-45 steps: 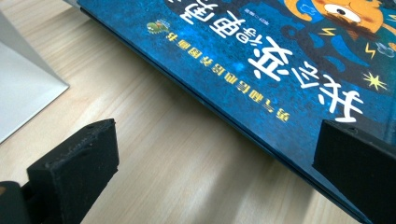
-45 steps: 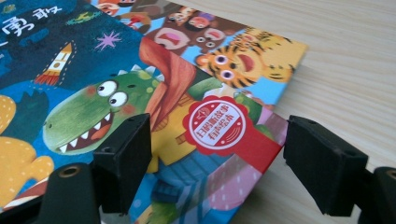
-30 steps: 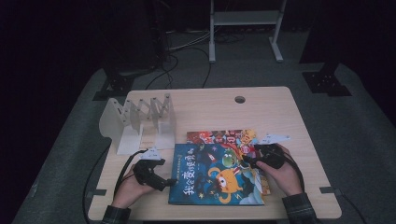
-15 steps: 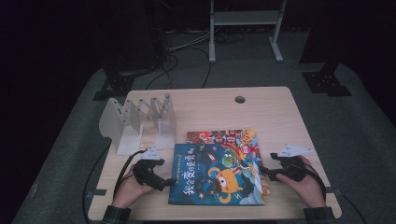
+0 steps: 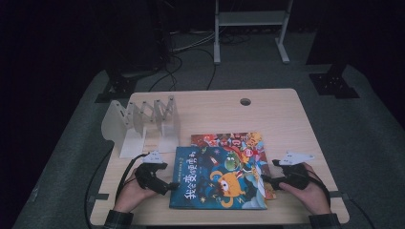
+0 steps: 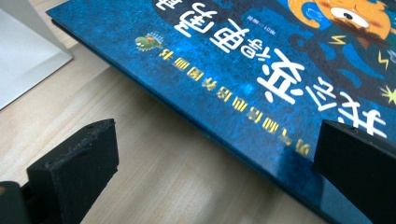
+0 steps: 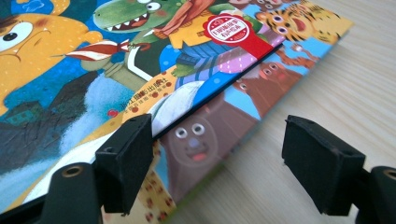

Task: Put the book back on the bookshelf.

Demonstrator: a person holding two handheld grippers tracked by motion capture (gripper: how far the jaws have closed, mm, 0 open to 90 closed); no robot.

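Note:
Two picture books lie stacked on the wooden table point(image 5: 215, 109): a blue book point(image 5: 219, 179) on top and a red, colourful book point(image 5: 224, 139) underneath, sticking out at the far and right sides. My left gripper point(image 5: 173, 187) rests at the blue book's left edge, open wide, with that edge point(image 6: 261, 56) running between its jaws point(image 6: 215, 158). My right gripper point(image 5: 265, 180) sits at the right side of the stack. Its jaws point(image 7: 219, 158) have just been opening and stand apart around the lower book's edge point(image 7: 261, 93), one jaw over the blue cover point(image 7: 56, 93), neither pad pressing.
A white folding rack point(image 5: 143, 121) with several upright dividers stands at the table's left rear, and its base point(image 6: 23, 60) shows near my left gripper. A cable hole point(image 5: 245, 101) lies at the far middle. Bare wood stretches to the right of the books.
The right hand slid right and toward the front, from over the books to their right edge. The left hand stayed put.

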